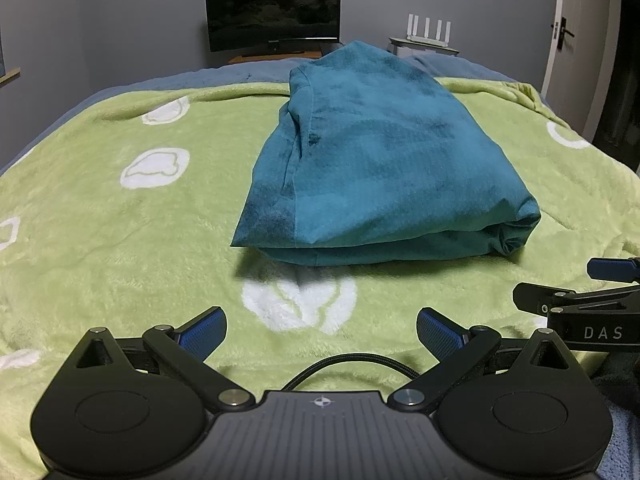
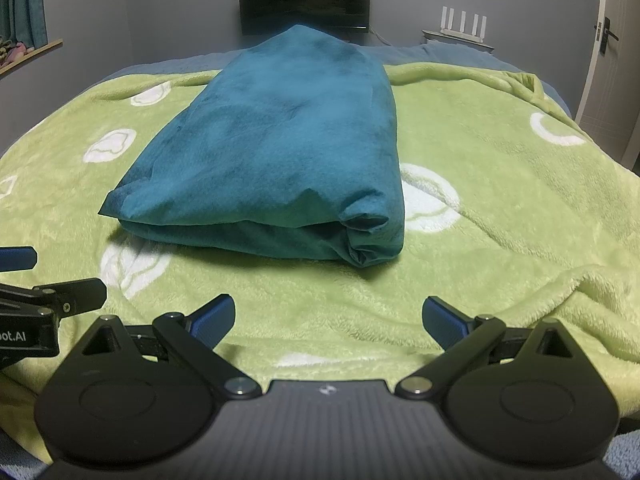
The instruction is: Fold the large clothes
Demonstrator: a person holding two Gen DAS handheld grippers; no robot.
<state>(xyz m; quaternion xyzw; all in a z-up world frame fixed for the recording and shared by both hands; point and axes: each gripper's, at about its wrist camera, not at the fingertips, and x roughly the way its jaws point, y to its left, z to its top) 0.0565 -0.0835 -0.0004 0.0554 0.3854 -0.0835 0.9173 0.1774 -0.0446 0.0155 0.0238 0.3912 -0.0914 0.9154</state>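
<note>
A teal garment [image 1: 372,160] lies folded into a thick rectangular bundle on the green blanket [image 1: 120,240]; it also shows in the right wrist view [image 2: 276,160]. My left gripper [image 1: 322,330] is open and empty, held a little short of the bundle's near edge. My right gripper [image 2: 328,320] is open and empty too, just short of the bundle's near right corner. Each gripper shows at the edge of the other's view: the right one [image 1: 580,300], the left one [image 2: 48,296].
The green blanket [image 2: 500,240] with white patterns covers a bed over a blue sheet [image 1: 220,76]. A dark monitor [image 1: 272,12] and a white router [image 1: 428,32] stand behind the bed. A door [image 1: 560,32] is at the right.
</note>
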